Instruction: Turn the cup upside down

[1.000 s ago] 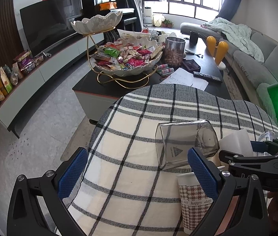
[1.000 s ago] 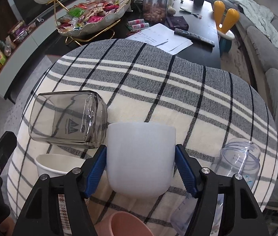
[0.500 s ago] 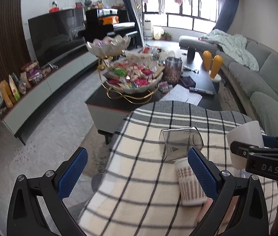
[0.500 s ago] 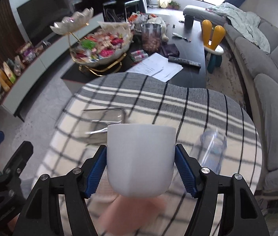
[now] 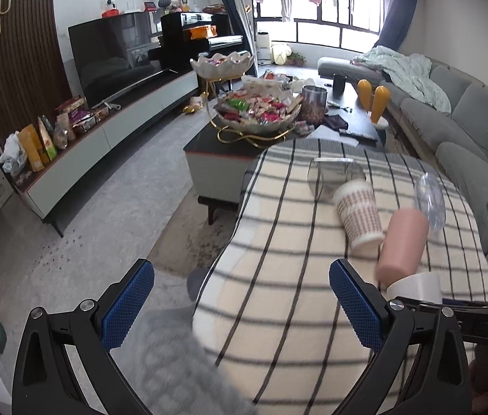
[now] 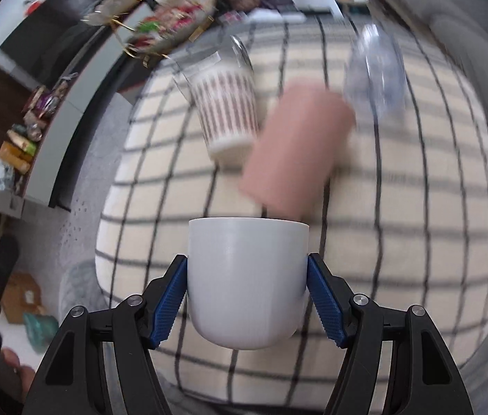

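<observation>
The right hand-held gripper (image 6: 246, 294) has its blue pads pressed against both sides of a white cup (image 6: 246, 283), gripping it low on the body. In this view the cup's rim points away from the camera and its rounded base sits nearest the lens. It is lifted clear of the table (image 6: 416, 242), which is covered in a cream cloth with dark checks. The same cup shows at the lower right edge of the left wrist view (image 5: 415, 287).

The left hand-held gripper (image 5: 240, 307) is spread wide with nothing between its pads, hanging over the near edge of the table.

On the cloth beyond the white cup are a patterned paper cup (image 6: 226, 110), a pink cup (image 6: 296, 141), a clear plastic cup (image 6: 375, 69) and a clear glass (image 5: 334, 176). The right view is smeared by motion, so whether the pink and paper cups stand or lean is hard to say.

The step in hand looks like the flip itself: the cup is grasped and in the air, mid-turn. The next move likely calls for rolling the wrist until the rim faces down, then lowering onto a bare patch of cloth, clear of the pink cup, before letting go.
</observation>
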Motion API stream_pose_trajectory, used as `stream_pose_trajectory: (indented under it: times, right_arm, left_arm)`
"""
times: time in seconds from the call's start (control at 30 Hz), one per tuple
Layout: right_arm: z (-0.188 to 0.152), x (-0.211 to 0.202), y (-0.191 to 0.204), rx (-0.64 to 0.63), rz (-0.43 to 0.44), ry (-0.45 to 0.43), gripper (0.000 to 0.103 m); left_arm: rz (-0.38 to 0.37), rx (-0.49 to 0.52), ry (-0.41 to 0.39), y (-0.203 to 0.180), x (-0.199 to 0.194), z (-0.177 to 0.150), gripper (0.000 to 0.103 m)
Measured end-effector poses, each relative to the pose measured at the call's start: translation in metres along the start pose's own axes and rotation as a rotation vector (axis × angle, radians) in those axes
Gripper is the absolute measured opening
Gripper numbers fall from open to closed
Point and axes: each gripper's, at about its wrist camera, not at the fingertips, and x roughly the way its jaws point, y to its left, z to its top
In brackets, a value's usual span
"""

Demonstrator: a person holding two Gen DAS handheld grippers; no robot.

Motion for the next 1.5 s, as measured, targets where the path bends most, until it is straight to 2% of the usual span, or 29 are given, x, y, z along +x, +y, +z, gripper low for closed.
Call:
stream_pose_trajectory:
  times: [0.27, 0.57, 0.7, 0.9, 1.0, 1.13, 1.33, 1.5]
  right_arm:
    - [-0.031, 0.034, 0.001, 0.038, -0.032, 0.039, 0.068]
    - [-0.036, 0.026, 0.013, -0.013, -0.083, 0.001, 0.069]
    - [-0.037, 0.023, 0.015, -0.021, -0.087, -0.011, 0.085]
    - [-0.036, 0.006, 0.016, -0.026, -0.081, -0.047, 0.086]
    - [-0.039, -0.019, 0.010, -0.031, -0.088, -0.103, 0.086]
    - [-0.048, -0.071, -0.005, -0.039, -0.143, -0.257, 0.089]
    - [-0.070, -0.137, -0.040, -0.029, -0.328, -0.487, 0.095]
    - [-0.083, -0.154, -0.070, -0.012, -0.439, -0.547, 0.095]
  left_arm:
    - [0.011, -0.001, 0.008, 0.014, 0.004, -0.021, 0.103]
    - [-0.010, 0.003, 0.044, 0.016, 0.012, -0.036, 0.103]
    - [-0.010, 0.003, 0.041, 0.017, 0.012, -0.037, 0.103]
    - [-0.017, 0.006, 0.023, 0.014, 0.002, -0.035, 0.103]
    - [-0.033, 0.006, 0.011, 0.008, -0.005, -0.034, 0.103]
    - [-0.088, -0.003, -0.019, -0.012, -0.018, -0.038, 0.103]
    - [-0.166, 0.066, -0.120, -0.066, -0.032, -0.057, 0.103]
    - [-0.201, 0.066, -0.226, -0.097, -0.029, -0.079, 0.103]
